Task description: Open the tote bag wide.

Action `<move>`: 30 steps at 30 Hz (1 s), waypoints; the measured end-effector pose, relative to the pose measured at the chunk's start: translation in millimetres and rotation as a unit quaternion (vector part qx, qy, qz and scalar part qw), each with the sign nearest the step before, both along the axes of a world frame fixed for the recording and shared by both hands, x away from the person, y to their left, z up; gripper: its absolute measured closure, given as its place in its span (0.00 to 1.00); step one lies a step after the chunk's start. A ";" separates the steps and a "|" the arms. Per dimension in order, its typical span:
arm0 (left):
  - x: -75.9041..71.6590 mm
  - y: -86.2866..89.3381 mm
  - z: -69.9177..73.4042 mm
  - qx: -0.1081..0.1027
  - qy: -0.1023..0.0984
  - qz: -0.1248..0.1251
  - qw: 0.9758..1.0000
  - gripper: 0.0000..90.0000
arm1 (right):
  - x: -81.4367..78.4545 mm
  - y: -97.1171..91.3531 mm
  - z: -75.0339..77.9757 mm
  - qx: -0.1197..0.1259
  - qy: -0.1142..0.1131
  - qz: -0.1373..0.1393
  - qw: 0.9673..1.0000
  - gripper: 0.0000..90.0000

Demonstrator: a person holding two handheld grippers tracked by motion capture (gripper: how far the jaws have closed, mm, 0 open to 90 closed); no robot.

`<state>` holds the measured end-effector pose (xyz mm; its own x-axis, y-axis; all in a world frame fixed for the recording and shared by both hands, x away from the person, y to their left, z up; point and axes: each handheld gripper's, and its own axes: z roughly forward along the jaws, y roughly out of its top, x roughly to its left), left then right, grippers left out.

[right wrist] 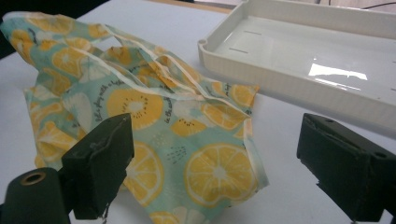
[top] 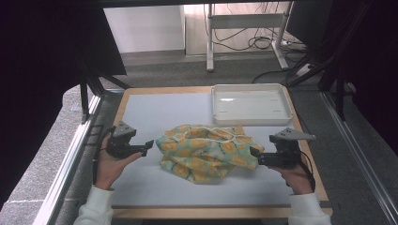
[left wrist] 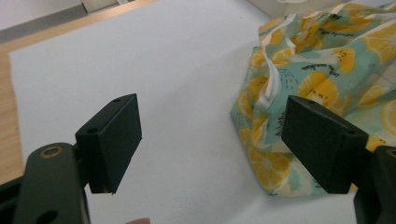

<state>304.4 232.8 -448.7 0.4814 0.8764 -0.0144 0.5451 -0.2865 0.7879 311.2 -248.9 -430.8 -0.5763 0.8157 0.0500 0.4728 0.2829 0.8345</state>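
- Left gripper (top: 149, 146): jaws spread wide, nothing between them; tips point at the cloth bag (top: 206, 152) from just beside its left edge, not touching.
- Right gripper (top: 254, 153): jaws released and empty; tips sit at the cloth bag's right edge. Contact cannot be determined.
- Cloth bag: crumpled, lemon-and-kiwi print on teal, lying flat between both grippers on the white mat (top: 155, 112).
- White tray (top: 252, 117): directly behind the cloth bag's right half, just beside it.
- Table (top: 123, 101): wooden rim showing around the mat under the cloth bag.
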 end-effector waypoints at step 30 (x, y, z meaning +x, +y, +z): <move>-4.5 -9.2 8.0 -0.006 -0.006 -0.008 1.000 0.25 | 23.6 24.7 2.4 -0.024 -0.007 0.030 0.999 0.19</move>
